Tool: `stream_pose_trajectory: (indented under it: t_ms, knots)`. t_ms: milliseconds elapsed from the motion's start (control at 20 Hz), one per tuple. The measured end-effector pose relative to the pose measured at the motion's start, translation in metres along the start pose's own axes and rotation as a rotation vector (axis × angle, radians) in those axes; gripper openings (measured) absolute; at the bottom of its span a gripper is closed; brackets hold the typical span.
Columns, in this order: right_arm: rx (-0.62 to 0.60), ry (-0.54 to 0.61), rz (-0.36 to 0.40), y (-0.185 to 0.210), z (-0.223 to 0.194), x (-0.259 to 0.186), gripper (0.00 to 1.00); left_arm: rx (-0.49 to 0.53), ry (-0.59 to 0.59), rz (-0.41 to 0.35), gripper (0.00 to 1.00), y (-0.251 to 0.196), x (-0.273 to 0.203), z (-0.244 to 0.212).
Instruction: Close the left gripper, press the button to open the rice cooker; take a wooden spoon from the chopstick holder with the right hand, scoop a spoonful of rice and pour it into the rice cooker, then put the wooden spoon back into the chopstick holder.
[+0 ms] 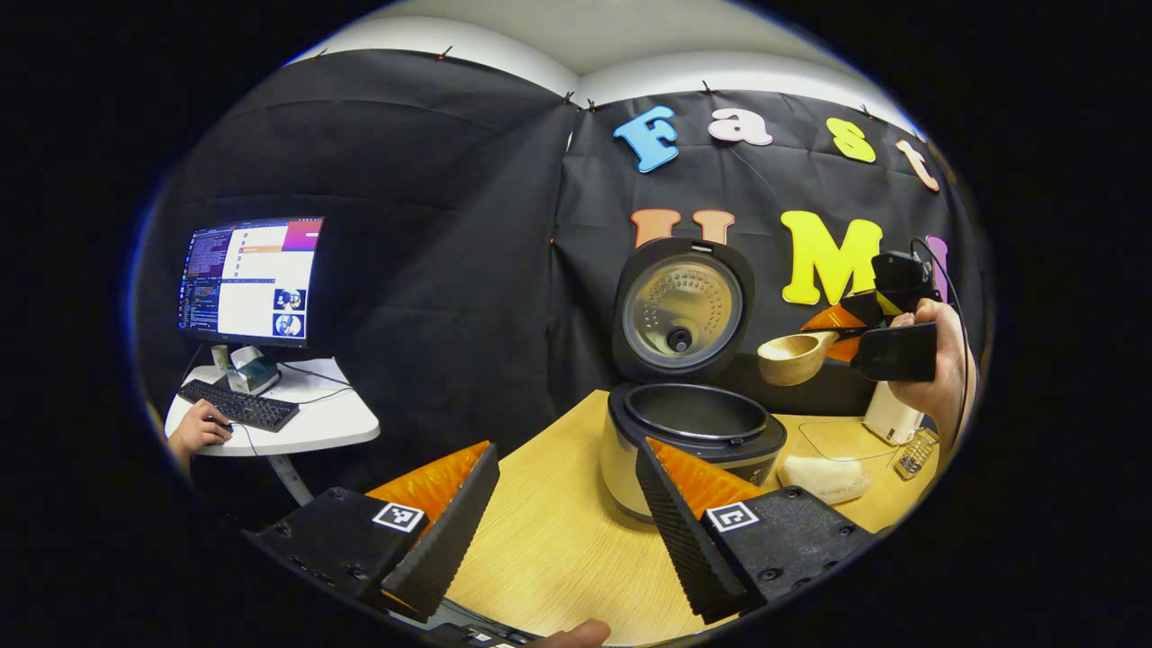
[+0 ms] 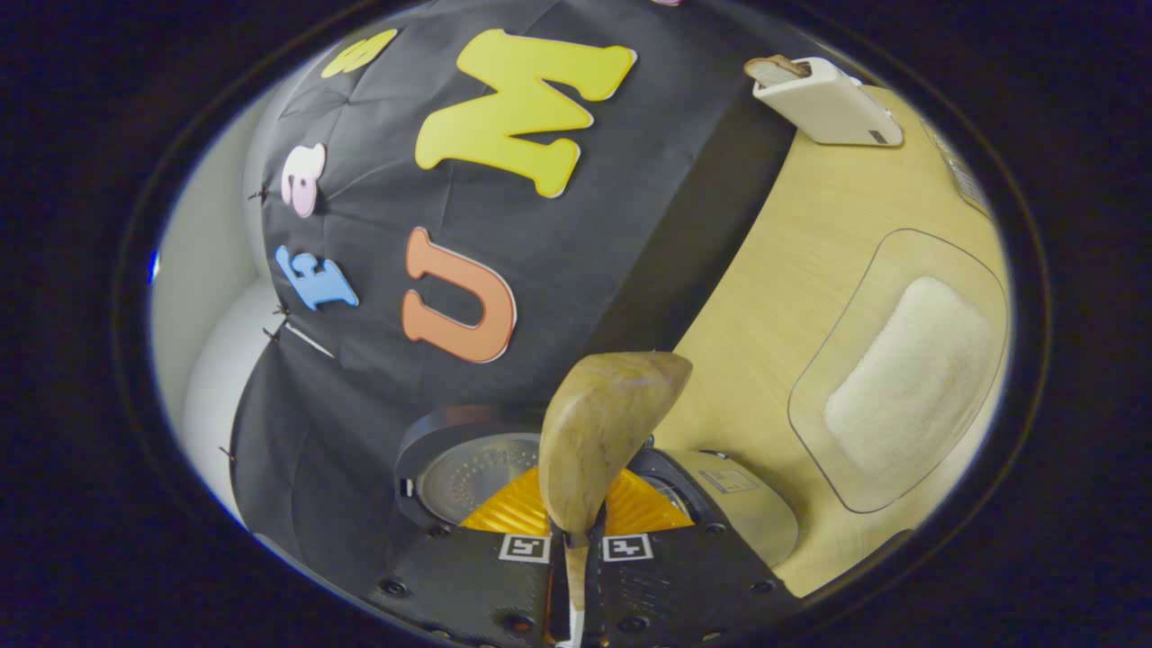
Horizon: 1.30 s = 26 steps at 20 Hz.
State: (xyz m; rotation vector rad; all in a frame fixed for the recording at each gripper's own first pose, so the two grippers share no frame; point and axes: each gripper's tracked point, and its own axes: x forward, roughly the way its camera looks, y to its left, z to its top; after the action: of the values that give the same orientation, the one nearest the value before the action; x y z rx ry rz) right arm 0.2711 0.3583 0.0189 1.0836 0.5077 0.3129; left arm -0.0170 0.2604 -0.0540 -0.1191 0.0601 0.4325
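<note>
Spanning the booth floor was the pale wood-grain table [image 1: 540,540], the largest item logged. On it stood the round silver-and-black rice cooker [image 1: 693,432], lid already raised upright behind its dark empty inner pot. To the cooker's right lay the clear flat tray holding a mound of white rice [image 2: 909,378], and beyond that, at the far right edge, the cream upright chopstick holder [image 2: 832,103]. Off to the left a small white desk carried a monitor [image 1: 252,279] and keyboard, a person's hand on a mouse.

Left gripper [image 1: 567,504]: fingers stood well apart, holding nothing, hovering near the cooker's front.

Right gripper [image 2: 576,540]: fingers pressed together on the handle of the light-brown carved wooden spoon [image 2: 603,432], held in the air right of the cooker, above the table. Bowl looked empty; rice in it could not be confirmed.

Handling judgement: spoon is rigid, light, smooth-finished, so likely to twist in a narrow pinch. Grip mid-handle seemed sound; loose grains would spill if the bowl tilted.
</note>
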Motion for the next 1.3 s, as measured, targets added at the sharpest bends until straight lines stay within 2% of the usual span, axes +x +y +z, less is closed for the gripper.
stream_pose_trajectory:
  t_ms: [400,650,700,900,1300]
  knots:
    - [-0.196,0.042,-0.122,-0.012,-0.044,0.055,0.06,0.038,0.002,-0.045,0.98,-0.017,0.000,-0.003]
    - [-0.368,0.037,-0.168,-0.014,-0.049,0.068,0.06,0.099,0.009,-0.015,0.98,-0.013,0.002,-0.006]
    - [-0.398,0.041,-0.170,-0.013,-0.050,0.072,0.07,0.100,0.012,-0.017,1.00,-0.014,0.001,-0.007]
    - [-0.539,0.047,-0.193,-0.015,-0.052,0.077,0.07,0.094,0.019,-0.033,0.98,-0.018,0.003,-0.010]
    - [-0.889,-0.018,-0.202,0.014,-0.059,0.076,0.07,0.087,0.033,-0.112,0.98,-0.034,0.002,-0.015]
